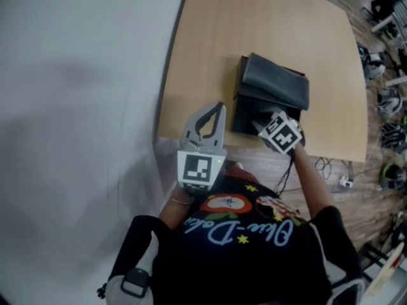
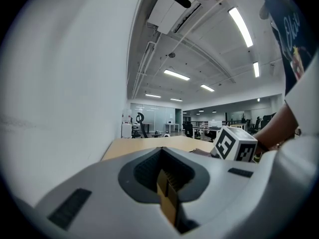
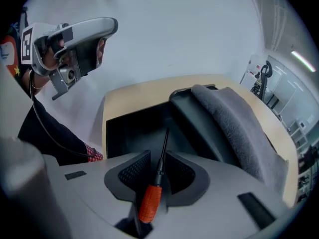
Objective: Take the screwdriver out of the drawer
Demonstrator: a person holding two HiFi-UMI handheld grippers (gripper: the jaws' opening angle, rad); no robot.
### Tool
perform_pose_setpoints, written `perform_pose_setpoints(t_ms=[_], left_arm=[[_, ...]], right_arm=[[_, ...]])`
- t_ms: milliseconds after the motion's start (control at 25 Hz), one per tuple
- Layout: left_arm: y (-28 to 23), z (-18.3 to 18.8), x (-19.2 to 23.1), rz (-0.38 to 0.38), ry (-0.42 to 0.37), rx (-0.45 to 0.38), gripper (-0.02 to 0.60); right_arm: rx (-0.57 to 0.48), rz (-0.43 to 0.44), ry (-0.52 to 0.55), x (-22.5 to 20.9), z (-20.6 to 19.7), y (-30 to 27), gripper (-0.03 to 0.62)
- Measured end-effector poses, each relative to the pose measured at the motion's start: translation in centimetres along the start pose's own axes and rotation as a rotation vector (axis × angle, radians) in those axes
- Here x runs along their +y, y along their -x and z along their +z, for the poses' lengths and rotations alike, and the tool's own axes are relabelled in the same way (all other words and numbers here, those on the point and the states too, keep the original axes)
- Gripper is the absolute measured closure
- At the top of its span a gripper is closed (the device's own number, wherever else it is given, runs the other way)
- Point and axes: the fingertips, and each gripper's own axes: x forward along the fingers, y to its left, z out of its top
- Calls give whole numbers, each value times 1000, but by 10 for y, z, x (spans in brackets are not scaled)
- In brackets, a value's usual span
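The screwdriver [image 3: 151, 200] has an orange handle and a thin black shaft. My right gripper [image 3: 158, 176] is shut on it, the shaft pointing out over the open black drawer [image 3: 129, 128]. In the head view the right gripper [image 1: 259, 128] sits at the front of the open drawer [image 1: 245, 116], and the screwdriver is hidden there. My left gripper [image 1: 218, 108] hovers over the table's front edge, left of the drawer, shut and empty. In its own view the left gripper [image 2: 167, 183] has its jaws pressed together.
A grey folded cloth [image 1: 276, 81] lies on top of the black drawer unit. The wooden table [image 1: 267, 24] stretches beyond it. A white wall [image 1: 76, 107] runs along the left. Cables and a plug [image 1: 343, 182] lie on the floor at the right.
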Motion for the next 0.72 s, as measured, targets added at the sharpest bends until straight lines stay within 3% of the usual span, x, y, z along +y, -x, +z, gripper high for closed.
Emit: perform_pose_setpoints(t_ms=[360, 720], left_arm=[[7, -3, 15, 55, 9, 5, 581], [7, 0, 16, 64, 7, 5, 581]], right_arm=[[83, 52, 51, 6, -9, -19, 510], [92, 86, -27, 9, -8, -17, 511]])
